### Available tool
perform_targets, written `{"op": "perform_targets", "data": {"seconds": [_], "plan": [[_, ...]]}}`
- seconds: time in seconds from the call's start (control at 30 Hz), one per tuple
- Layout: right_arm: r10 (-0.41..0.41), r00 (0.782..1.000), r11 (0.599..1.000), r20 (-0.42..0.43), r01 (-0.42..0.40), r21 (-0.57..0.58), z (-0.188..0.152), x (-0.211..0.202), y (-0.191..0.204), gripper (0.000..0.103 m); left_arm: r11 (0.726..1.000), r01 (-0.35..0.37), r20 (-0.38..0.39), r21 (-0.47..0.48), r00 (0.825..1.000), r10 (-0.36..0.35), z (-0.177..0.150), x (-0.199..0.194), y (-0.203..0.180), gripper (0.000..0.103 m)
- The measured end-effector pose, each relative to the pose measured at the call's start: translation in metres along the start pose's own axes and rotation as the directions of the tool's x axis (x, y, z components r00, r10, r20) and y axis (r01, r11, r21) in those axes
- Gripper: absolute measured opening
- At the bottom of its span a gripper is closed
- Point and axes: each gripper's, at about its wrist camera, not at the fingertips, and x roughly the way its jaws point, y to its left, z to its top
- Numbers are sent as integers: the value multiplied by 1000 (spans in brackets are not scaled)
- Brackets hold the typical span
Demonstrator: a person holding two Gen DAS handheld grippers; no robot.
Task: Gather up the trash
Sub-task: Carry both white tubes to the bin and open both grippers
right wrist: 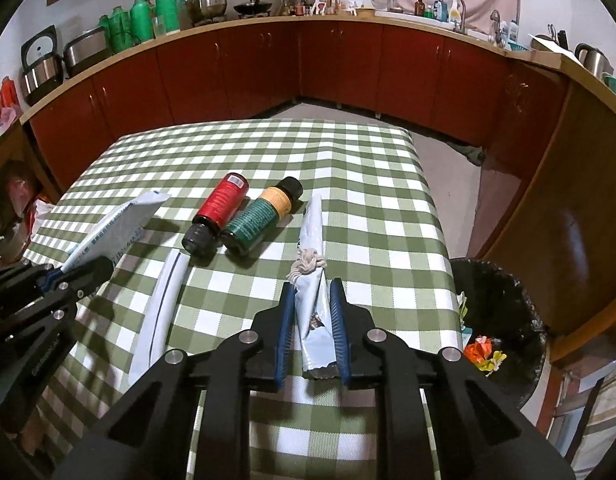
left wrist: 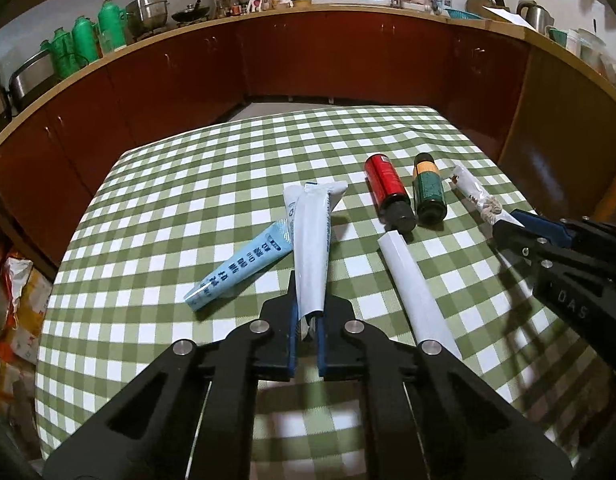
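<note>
Over the checked tablecloth (left wrist: pixel 227 152), we are clamping a white tube (left wrist: pixel 312 248) in our left gripper (left wrist: pixel 306 320) and a torn wrapper (right wrist: pixel 314 300) in our right gripper (right wrist: pixel 312 312).

Matt woven checked tablecloth (left wrist: pixel 227 152); glossy plastic tube (left wrist: pixel 312 248); crinkled foil wrapper (right wrist: pixel 314 308).

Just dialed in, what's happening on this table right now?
A person is clearing trash with two hand-held grippers. The left gripper is shut on a white tube, which lies across a blue tube. The right gripper is shut on a silver wrapper. A red bottle, a green bottle and a white stick lie on the checked table. The bin stands off the table's right edge with some trash already in it.
</note>
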Motion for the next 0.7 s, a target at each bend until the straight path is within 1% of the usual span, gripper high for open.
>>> {"op": "perform_targets", "data": {"seconds": [0.17, 0.37, 0.53, 0.7], "plan": [[-7, 999, 1000, 47, 6, 14, -2, -10, -7, 19, 1000, -6, 35, -17, 999, 7, -2, -13, -1, 6], [-31, 992, 999, 121, 27, 35, -7, -30, -25, 19, 1000, 14, 82, -4, 997, -13, 3, -29, -20, 6], [-81, 983, 995, 165, 71, 68, -14, -45, -52, 19, 998, 52, 112, 30, 992, -55, 10, -36, -53, 6], [-139, 974, 986, 180, 119, 117, -22, -53, -87, 19, 994, 89, 121, 66, 988, -97, 18, -32, -90, 6]]}}
